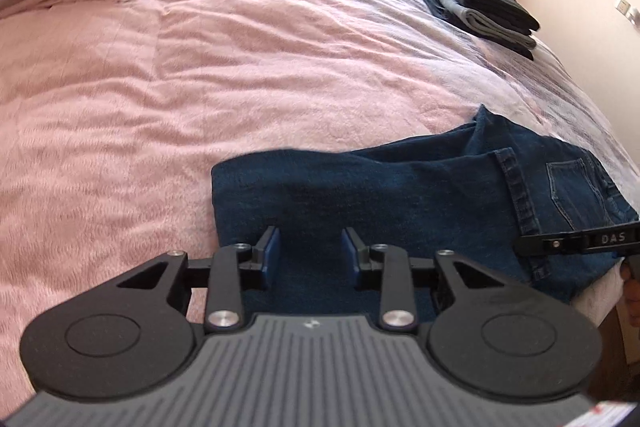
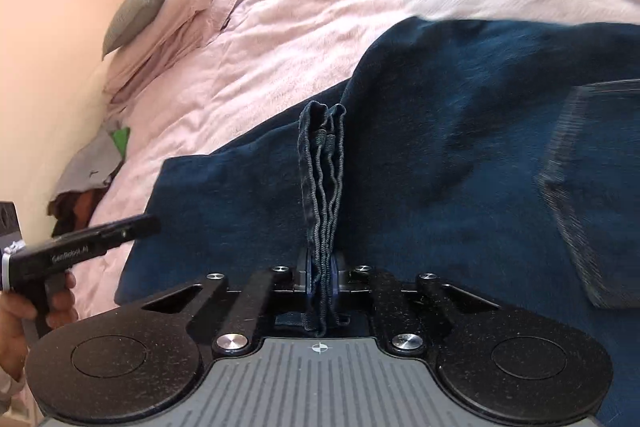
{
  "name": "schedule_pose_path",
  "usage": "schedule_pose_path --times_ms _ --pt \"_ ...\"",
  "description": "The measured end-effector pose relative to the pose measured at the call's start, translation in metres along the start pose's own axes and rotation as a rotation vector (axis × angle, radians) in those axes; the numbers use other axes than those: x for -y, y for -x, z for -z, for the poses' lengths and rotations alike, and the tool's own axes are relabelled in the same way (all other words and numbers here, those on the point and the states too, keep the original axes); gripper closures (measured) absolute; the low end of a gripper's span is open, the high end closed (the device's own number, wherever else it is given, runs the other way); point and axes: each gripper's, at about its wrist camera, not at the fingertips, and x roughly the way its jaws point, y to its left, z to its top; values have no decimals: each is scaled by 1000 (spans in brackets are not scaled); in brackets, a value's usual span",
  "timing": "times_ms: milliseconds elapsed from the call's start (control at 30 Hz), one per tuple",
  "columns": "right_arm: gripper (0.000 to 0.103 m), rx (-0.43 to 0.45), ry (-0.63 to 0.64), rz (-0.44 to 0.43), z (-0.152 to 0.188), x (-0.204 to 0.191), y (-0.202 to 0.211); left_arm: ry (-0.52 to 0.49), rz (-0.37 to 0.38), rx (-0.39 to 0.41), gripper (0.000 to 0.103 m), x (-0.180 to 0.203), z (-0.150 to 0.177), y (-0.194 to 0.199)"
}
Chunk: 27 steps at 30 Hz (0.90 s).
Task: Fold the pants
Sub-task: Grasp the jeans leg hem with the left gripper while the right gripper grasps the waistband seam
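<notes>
1. Here we see the jeans (image 1: 400, 195) lying on the pink bedspread (image 1: 200, 67) at the near edge of the bed, already doubled over, their long axis running along that edge.
2. In the left wrist view the folded end sits toward the middle of the near edge, while the end with the back pocket (image 1: 576, 187) points to the right-hand corner.
3. Our right gripper (image 2: 320, 267) is clamped tight on a bunched stack of hems (image 2: 322, 187), the denim edges standing up between its pads; no gap shows.
4. Our left gripper (image 1: 310, 251) hangs over the folded end with its blue pads (image 1: 272, 251) set narrowly apart and, as far as we can tell, nothing between them; the cloth lies just below and ahead of the fingers.
5. We judge the next fold turns on this: the right hand has the hems, the left is nearer the fold line, so the held end would travel along the long axis toward the pocket end.
6. A stack of folded clothes (image 1: 484, 11) rests well apart, near the far right corner.
</notes>
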Motion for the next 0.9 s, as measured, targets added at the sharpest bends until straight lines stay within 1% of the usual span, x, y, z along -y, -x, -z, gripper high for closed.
schedule_pose_path --times_ms 100,167,267,333,467,533,600,633,667,700,733,800,833,867,900 --pt "98 6 -80 32 5 11 12 -30 24 -7 74 6 -1 -5" --pt "98 4 -78 45 2 10 11 -63 7 -16 75 12 0 -11" --pt "98 -40 -98 95 -7 10 2 -100 -11 -37 76 18 1 -20" --pt "98 -37 -122 110 -10 11 2 -111 -13 -39 76 20 2 -22" --pt "98 -38 -134 153 -8 7 -4 -128 -26 -40 77 20 3 -27" --pt "97 -40 -141 175 -13 7 -5 -127 -32 -45 79 19 3 -29" --pt "96 -56 -106 217 -17 -4 -6 -138 -41 -51 81 19 1 -29" --pt "92 -67 -65 266 -22 -14 -7 -141 -46 -52 81 19 -2 -28" --pt "81 -69 -20 323 -25 -23 -5 -139 -55 -46 81 18 -4 -25" --pt "75 -54 26 383 -28 -32 -2 -133 -62 -34 81 16 -7 -21" --pt "70 -3 80 453 -30 -41 4 -122 -64 -17 81 13 -11 -17" --pt "70 117 173 540 -33 -58 13 -96 -69 9 81 8 -20 -13" --pt "70 178 212 555 -35 -66 15 -87 -74 15 81 6 -23 -13" --pt "70 219 251 545 -37 -73 13 -83 -80 19 81 4 -26 -16" --pt "71 241 295 518 -38 -79 8 -85 -88 16 82 4 -28 -20"
